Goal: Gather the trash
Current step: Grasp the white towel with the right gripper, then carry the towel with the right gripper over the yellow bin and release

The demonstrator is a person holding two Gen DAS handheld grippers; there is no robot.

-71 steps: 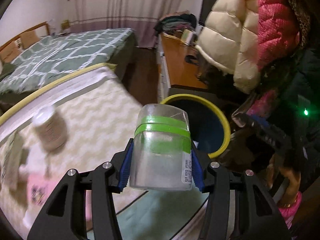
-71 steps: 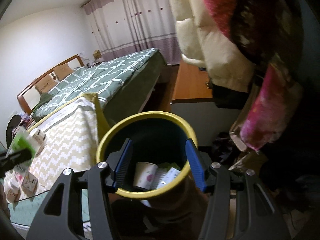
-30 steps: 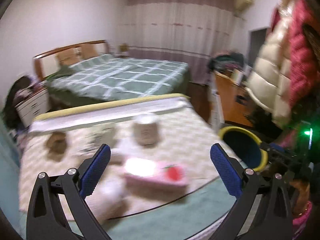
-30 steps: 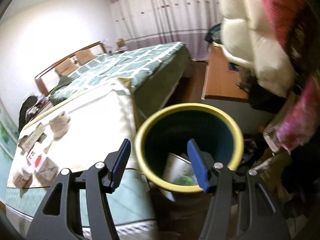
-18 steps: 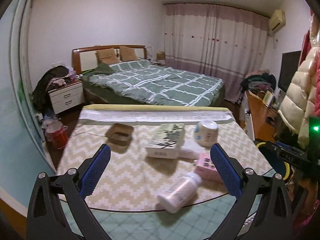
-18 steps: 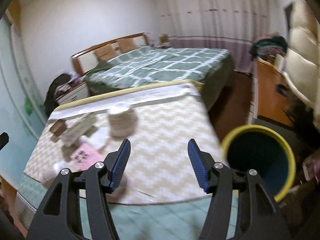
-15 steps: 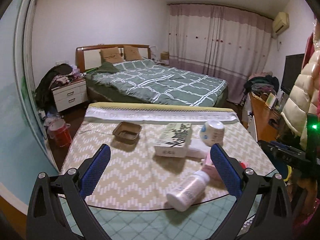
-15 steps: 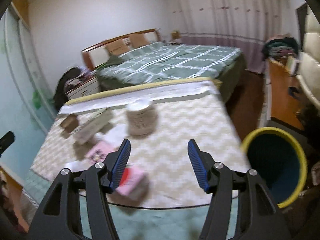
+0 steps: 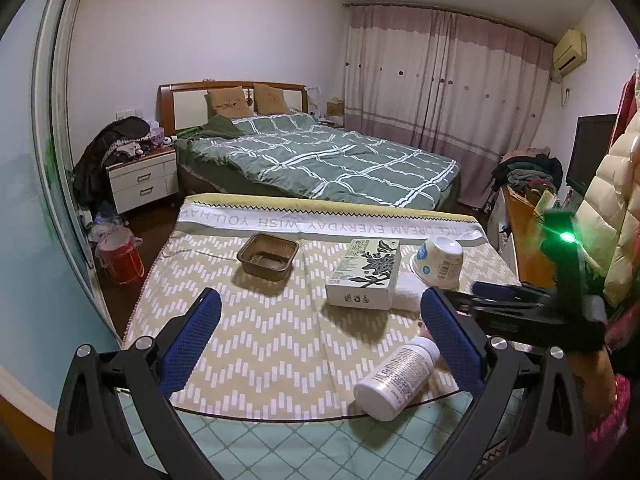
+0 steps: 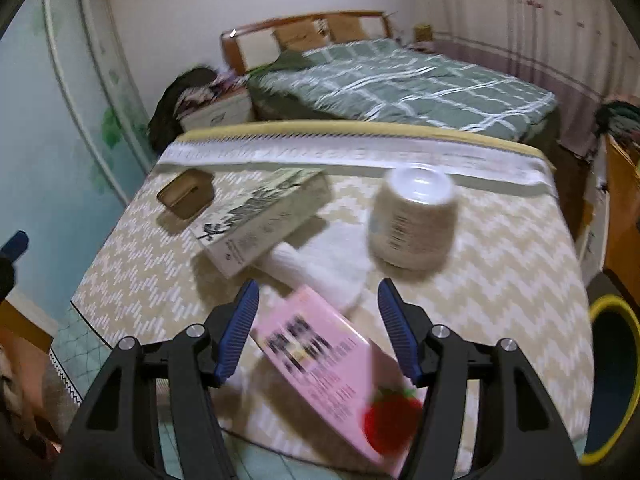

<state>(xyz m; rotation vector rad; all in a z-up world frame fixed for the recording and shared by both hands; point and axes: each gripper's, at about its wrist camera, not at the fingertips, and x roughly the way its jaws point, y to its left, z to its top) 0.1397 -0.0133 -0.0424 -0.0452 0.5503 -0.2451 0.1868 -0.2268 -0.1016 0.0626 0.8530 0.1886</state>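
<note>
Both tools hang over the cluttered desk [image 9: 256,344], which wears a beige zigzag cloth. The left tool [image 9: 320,336] has its blue pads spread wide apart with nothing between them. Just inside its right pad a white bottle [image 9: 394,378] lies on its side near the front edge of the desk. Further back sit a brown tray [image 9: 267,257], a flowered box [image 9: 366,272] and an upturned white cup [image 9: 438,261]; a folded white tissue [image 9: 408,297] lies against the near right corner of the box, in front of the cup.

The right tool [image 10: 318,332] points steeply down at a pink carton [image 10: 324,364] with a red strawberry printed on it, which lies flat on the cloth. Its pads have just been opening a little and stand to either side of the carton's far end; they are apart, and the picture is too blurred to tell whether either one touches it. The yellow-rimmed bin [image 10: 612,380] stands off the desk's right side.

In the left view the right tool shows at the right edge, held in a hand [image 9: 592,376] with a pink cuff.
</note>
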